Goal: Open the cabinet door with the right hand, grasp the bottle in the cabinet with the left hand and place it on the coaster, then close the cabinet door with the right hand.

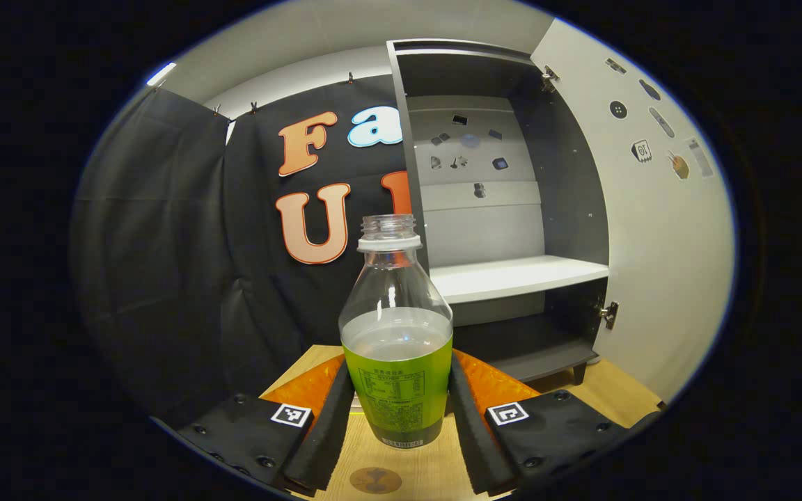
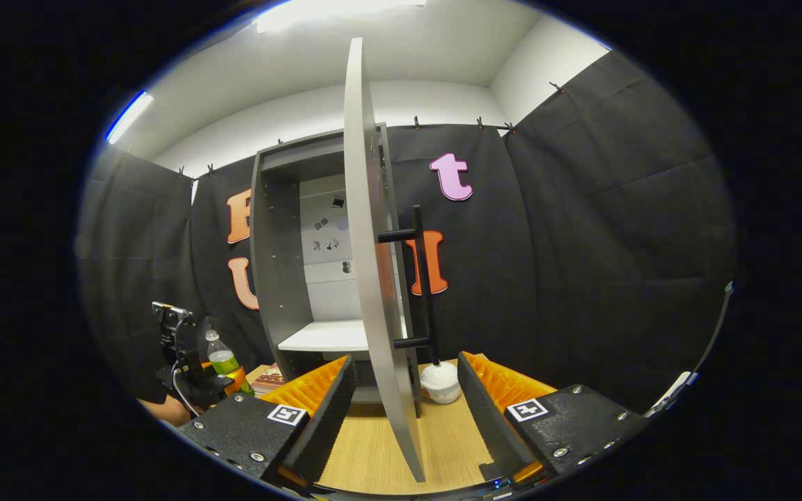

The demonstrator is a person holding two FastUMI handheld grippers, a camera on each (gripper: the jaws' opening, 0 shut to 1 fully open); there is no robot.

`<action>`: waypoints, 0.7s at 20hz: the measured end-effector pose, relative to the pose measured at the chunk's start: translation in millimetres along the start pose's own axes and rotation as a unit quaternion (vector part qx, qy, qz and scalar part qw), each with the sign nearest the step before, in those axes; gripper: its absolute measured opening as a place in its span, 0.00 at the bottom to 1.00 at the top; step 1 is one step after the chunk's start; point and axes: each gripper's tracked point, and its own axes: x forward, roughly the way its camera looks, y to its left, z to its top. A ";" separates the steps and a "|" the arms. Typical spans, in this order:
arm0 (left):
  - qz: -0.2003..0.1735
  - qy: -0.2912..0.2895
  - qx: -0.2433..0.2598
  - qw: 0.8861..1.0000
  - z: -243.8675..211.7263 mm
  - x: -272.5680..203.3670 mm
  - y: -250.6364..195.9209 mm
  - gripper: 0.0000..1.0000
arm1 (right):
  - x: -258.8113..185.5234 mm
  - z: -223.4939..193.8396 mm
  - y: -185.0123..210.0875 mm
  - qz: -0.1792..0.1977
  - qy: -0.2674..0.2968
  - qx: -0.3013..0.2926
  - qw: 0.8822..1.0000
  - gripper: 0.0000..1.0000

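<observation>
A clear bottle (image 1: 397, 362) with a green label, no cap and some liquid inside stands upright between the fingers of my left gripper (image 1: 399, 367), which is shut on its labelled body. It hangs just above the wooden table, with a round brown coaster (image 1: 375, 480) below it and slightly nearer. The grey cabinet (image 1: 505, 278) stands open behind it, its white door (image 1: 658, 229) swung out to the right. In the right gripper view my right gripper (image 2: 406, 362) is open, the door's edge (image 2: 373, 278) standing between its fingers and the black bar handle (image 2: 423, 278) just to the right.
A white shelf (image 1: 516, 275) crosses the cabinet's middle. A small white cup-like object (image 2: 441, 383) sits on the table (image 2: 373, 452) by the door's foot. Far left in the right gripper view, the left gripper (image 2: 189, 362) holds the bottle (image 2: 222, 358), with a book-like thing (image 2: 269, 379) nearby.
</observation>
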 end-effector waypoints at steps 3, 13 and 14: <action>0.008 0.011 0.010 1.000 -36.9 0.3 12.1 0.77 | 5.2 -6.3 8.8 -0.007 0.012 -0.016 1.000 0.90; 0.041 0.023 0.039 0.998 -123.7 7.5 34.6 0.77 | 23.8 12.8 19.5 -0.059 0.015 -0.026 0.998 0.90; 0.044 0.028 0.039 0.998 -131.5 8.6 35.8 0.75 | 23.4 12.2 18.4 -0.063 0.017 -0.023 0.998 0.89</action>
